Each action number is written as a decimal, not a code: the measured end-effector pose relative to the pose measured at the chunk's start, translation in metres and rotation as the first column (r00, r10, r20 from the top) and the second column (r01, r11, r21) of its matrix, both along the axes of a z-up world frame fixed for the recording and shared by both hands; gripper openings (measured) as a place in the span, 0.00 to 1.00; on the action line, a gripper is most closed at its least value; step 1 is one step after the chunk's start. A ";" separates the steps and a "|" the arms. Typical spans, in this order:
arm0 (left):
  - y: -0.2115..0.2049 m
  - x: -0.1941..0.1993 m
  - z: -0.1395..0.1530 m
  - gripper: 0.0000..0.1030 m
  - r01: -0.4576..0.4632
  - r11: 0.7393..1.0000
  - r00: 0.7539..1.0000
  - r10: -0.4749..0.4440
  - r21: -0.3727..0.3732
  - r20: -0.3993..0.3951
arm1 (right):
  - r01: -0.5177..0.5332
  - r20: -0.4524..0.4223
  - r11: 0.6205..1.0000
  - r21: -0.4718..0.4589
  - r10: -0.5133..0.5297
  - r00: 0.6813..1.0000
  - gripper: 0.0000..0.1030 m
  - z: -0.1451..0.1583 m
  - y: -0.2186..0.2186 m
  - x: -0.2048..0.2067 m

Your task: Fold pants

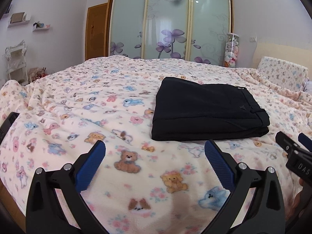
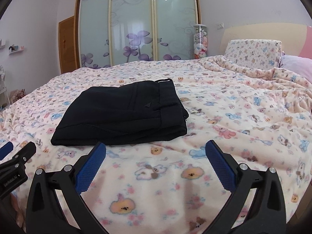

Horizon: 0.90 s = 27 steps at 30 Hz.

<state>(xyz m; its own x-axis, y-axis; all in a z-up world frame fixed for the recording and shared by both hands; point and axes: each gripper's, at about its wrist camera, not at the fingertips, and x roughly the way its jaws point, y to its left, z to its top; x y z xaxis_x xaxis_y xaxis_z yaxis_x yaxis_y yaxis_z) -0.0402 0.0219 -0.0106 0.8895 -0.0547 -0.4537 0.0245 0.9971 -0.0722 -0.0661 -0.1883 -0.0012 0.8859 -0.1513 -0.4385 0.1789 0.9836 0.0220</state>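
Far left: wall shelves [image 1: 19,19] and a white rack [image 1: 16,62] beside the bed [image 1: 81,101]. Next, a wooden door [image 1: 96,32], then a wardrobe [image 1: 169,21] with frosted sliding panels and purple flowers.

Near edge, left wrist view: left gripper [image 1: 155,152] over the blanket [image 1: 64,89], blue-padded fingers [image 1: 91,165] wide apart, nothing between them, not touching the pants [image 1: 206,111]. Only the teddy-bear print in the gap.

Centre: pants, black, folded into a compact stack, flat on the blanket, waistband toward the headboard side, folded edge toward the grippers. Just beyond the left gripper's right finger in the left wrist view; just beyond the right gripper's left finger in the right wrist view [image 2: 124,115].

Right of that: right gripper [image 2: 156,152], fingers [image 2: 220,165] likewise spread, empty, hovering over bare blanket near the pants, apart from them. Each gripper's tip visible at the edge of the other's view, side by side.

Further right: clear tube of plush toys [image 2: 200,42] against the wall beside the wardrobe, a wall switch [image 2: 220,25], a pillow [image 2: 253,52] in the same bear print, a lilac pillow [image 2: 296,66], and a cream headboard [image 2: 263,32] with a pink part at the far right.
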 end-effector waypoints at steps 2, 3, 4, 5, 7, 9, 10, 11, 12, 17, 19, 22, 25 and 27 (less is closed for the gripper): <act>0.000 0.000 0.000 0.98 0.001 1.000 1.000 -0.001 -0.001 -0.001 | -0.001 -0.001 1.000 -0.003 0.001 1.000 0.99 0.000 0.001 0.000; -0.001 0.000 0.000 0.98 0.002 1.000 1.000 -0.002 0.001 -0.002 | 0.001 0.000 1.000 -0.004 -0.001 1.000 0.99 0.000 0.001 0.000; -0.001 0.001 0.000 0.98 0.003 1.000 1.000 -0.003 0.003 -0.003 | 0.003 0.000 1.000 -0.005 -0.003 1.000 0.99 -0.001 0.001 0.000; -0.002 0.001 0.000 0.98 0.007 1.000 1.000 -0.007 0.008 -0.004 | 0.005 -0.001 1.000 -0.007 -0.005 1.000 0.99 0.000 0.001 0.000; -0.005 0.000 -0.001 0.98 0.014 1.000 1.000 -0.014 0.019 -0.003 | 0.011 -0.002 1.000 -0.009 -0.011 1.000 0.99 0.000 0.001 0.000; -0.008 0.000 -0.001 0.98 0.022 0.999 1.000 -0.022 0.037 -0.002 | 0.017 -0.005 1.000 -0.014 -0.017 1.000 0.99 0.000 0.001 0.000; -0.010 0.000 -0.001 0.98 0.028 0.999 1.000 -0.028 0.046 -0.003 | 0.018 -0.005 1.000 -0.015 -0.018 1.000 0.99 -0.001 0.001 0.000; -0.012 0.000 -0.002 0.98 0.034 0.998 0.999 -0.034 0.055 -0.003 | 0.017 -0.007 1.000 -0.014 -0.017 1.000 0.99 -0.001 0.002 0.000; -0.013 0.000 -0.002 0.98 0.038 0.997 0.999 -0.038 0.061 -0.003 | 0.017 -0.009 1.000 -0.015 -0.017 1.000 0.99 -0.001 0.002 0.000; -0.019 0.000 -0.003 0.98 0.056 0.995 0.998 -0.056 0.082 -0.006 | 0.014 -0.020 1.000 -0.021 -0.015 1.000 0.99 -0.002 0.002 0.001; -0.019 0.000 -0.003 0.98 0.059 0.995 0.998 -0.059 0.081 -0.007 | 0.012 -0.024 1.000 -0.020 -0.012 1.000 0.99 -0.003 0.002 0.002; -0.020 0.001 -0.003 0.98 0.056 0.995 0.998 -0.055 0.085 -0.010 | 0.012 -0.026 1.000 -0.020 -0.012 1.000 0.99 -0.003 0.003 0.002; -0.021 0.000 -0.004 0.98 0.058 0.995 0.998 -0.057 0.085 -0.010 | 0.006 -0.033 1.000 -0.019 -0.007 0.999 0.99 -0.004 0.002 0.004; -0.022 0.000 -0.004 0.98 0.060 0.994 0.998 -0.059 0.088 -0.012 | 0.002 -0.042 1.000 -0.018 -0.002 0.999 0.99 -0.006 0.002 0.006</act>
<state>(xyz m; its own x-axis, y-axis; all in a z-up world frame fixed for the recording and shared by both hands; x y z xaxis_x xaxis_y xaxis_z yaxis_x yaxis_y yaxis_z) -0.0400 0.0001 -0.0148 0.8816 -0.0666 -0.4672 0.0834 0.9964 0.0152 -0.0605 -0.1861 -0.0075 0.8663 -0.1612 -0.4729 0.1813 0.9834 -0.0032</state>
